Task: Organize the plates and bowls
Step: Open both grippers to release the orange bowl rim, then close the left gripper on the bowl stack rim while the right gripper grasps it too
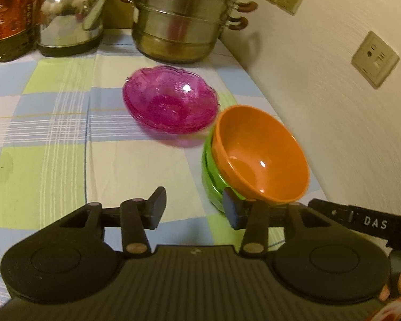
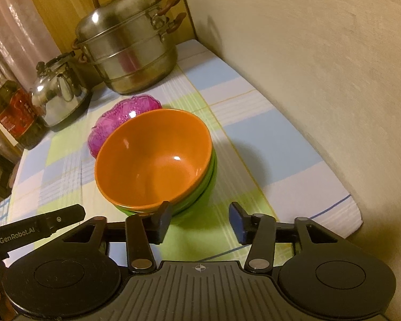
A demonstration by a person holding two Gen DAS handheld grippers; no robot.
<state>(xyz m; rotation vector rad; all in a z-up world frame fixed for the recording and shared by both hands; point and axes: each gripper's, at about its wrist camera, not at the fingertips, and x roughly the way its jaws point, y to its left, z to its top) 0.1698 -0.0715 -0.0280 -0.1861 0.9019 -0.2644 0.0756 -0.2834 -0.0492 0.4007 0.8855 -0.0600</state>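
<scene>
Left gripper (image 1: pixel 193 210): jaws spread wide, holding nothing; its right fingertip (image 1: pixel 231 208) sits just beside, perhaps touching, the near rim of the bowl stack.
Pink glass dishes (image 1: pixel 171 100): ahead of the left gripper on the checked cloth (image 1: pixel 53 112), apparently two or more nested, upright; round, so no long axis.
Bowl stack: orange bowl (image 1: pixel 259 155) nested in green bowls (image 1: pixel 211 179), just right of the pink dishes and near the wall (image 1: pixel 334 107). The orange bowl tilts in the stack.
Right gripper (image 2: pixel 200 220): jaws wide apart, empty; its left fingertip (image 2: pixel 163 218) is at the stack's near rim, the orange bowl (image 2: pixel 153 157) lying ahead and to the left.
Nearer hand: both are close to the stack; the left gripper faces the pink dishes more squarely.
Key relation, as a judgement: the stack lies off-centre from each gripper, so either must shift sideways to straddle a rim.
Background: oil bottle (image 2: pixel 12 113), kettle (image 2: pixel 58 93) and steamer pot (image 2: pixel 125 50) at the back.
</scene>
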